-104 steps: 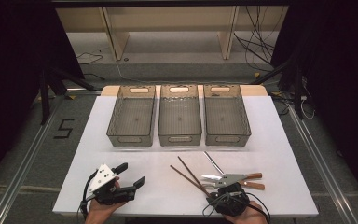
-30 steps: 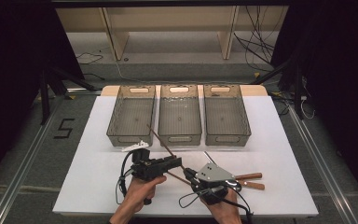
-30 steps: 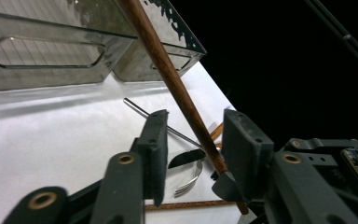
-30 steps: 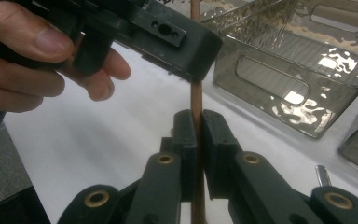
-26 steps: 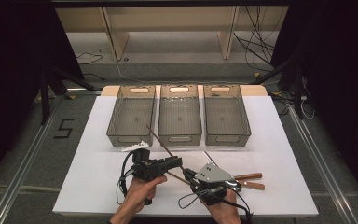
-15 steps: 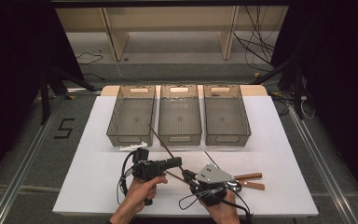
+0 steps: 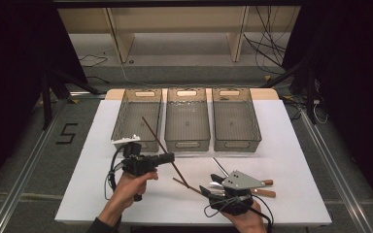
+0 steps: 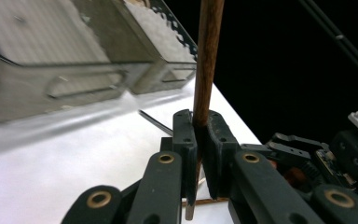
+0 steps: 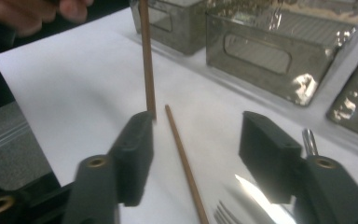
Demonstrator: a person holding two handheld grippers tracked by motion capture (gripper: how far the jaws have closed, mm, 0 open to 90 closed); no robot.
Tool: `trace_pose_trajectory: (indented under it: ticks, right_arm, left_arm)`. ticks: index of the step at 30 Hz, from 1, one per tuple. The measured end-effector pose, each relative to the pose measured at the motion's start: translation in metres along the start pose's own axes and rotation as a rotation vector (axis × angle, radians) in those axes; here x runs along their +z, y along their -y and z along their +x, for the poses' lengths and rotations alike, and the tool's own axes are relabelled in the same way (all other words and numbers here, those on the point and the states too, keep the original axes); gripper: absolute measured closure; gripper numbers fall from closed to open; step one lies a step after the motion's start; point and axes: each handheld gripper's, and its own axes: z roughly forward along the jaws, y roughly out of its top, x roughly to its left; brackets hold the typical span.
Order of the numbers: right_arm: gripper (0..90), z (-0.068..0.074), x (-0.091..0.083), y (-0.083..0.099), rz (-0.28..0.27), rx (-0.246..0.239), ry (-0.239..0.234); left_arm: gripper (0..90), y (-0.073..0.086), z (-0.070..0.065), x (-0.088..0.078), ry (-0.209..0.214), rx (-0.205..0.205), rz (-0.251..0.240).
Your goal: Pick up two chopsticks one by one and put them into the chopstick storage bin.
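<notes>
Lifted since earlier – thin dark-brown wooden chopstick (image 7: pixel 159 141), tilted, in left hand-held gripper (image 7: pixel 167 158).

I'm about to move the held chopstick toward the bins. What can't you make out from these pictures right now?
- Lower end of the held chopstick: hidden between the left tongs in the left gripper view.
- Cutlery beside the right tongs: covered by their grey plate in the high view; cut off in the right gripper view.
- Bins: blurred in the left gripper view.
</notes>
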Motion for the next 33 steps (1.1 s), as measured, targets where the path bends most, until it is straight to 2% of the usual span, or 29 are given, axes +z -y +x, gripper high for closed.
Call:
trace_pose_trajectory:
  ticks: [5, 7, 8, 10, 11, 14, 17, 19, 20, 27, 29, 30, 33]
  right_arm:
    - [37.3, -0.005, -0.008, 0.004, 0.020, -0.006, 0.003]
    - [34.8, -0.008, -0.011, 0.007, 0.030, 0.006, -0.003]
    - [33.8, -0.009, -0.013, 0.007, 0.032, 0.004, -0.003]
    - [32.2, -0.010, -0.014, 0.009, 0.031, 0.014, -0.003]
    - [32.2, -0.010, -0.014, 0.009, 0.031, 0.014, -0.003]
    - [30.1, -0.011, -0.017, 0.010, 0.034, 0.010, 0.001]
    - [27.9, -0.013, -0.019, 0.013, 0.041, 0.008, 0.002]
    - [27.3, -0.014, -0.021, 0.014, 0.048, 0.008, -0.002]
    - [26.9, -0.015, -0.022, 0.014, 0.052, 0.009, -0.002]
    - [26.6, -0.017, -0.024, 0.018, 0.055, 0.010, -0.008]
    - [26.5, -0.017, -0.024, 0.019, 0.057, 0.012, -0.010]
    - [26.4, -0.017, -0.024, 0.019, 0.057, 0.013, -0.010]
    - [25.8, -0.018, -0.023, 0.019, 0.059, 0.013, -0.008]
  left_arm:
    - [84.0, -0.019, 0.009, -0.010, -0.038, 0.000, 0.026]
    - [84.0, -0.034, 0.015, -0.018, -0.063, -0.001, 0.030]
    - [84.0, -0.034, 0.015, -0.018, -0.063, -0.001, 0.030]
    - [83.9, -0.048, 0.020, -0.025, -0.089, -0.004, 0.030]
    - [83.9, -0.048, 0.020, -0.025, -0.089, -0.004, 0.030]
    - [83.9, -0.062, 0.022, -0.030, -0.112, 0.000, 0.029]
    - [83.9, -0.075, 0.025, -0.035, -0.125, 0.000, 0.044]
    - [83.9, -0.088, 0.030, -0.037, -0.153, -0.002, 0.058]
    - [83.9, -0.088, 0.030, -0.037, -0.153, -0.002, 0.058]
    - [83.9, -0.120, 0.040, -0.039, -0.192, -0.020, 0.079]
    - [83.9, -0.123, 0.041, -0.040, -0.197, -0.022, 0.082]
    - [83.9, -0.129, 0.043, -0.040, -0.213, -0.023, 0.077]
    - [83.9, -0.135, 0.046, -0.040, -0.239, -0.018, 0.075]
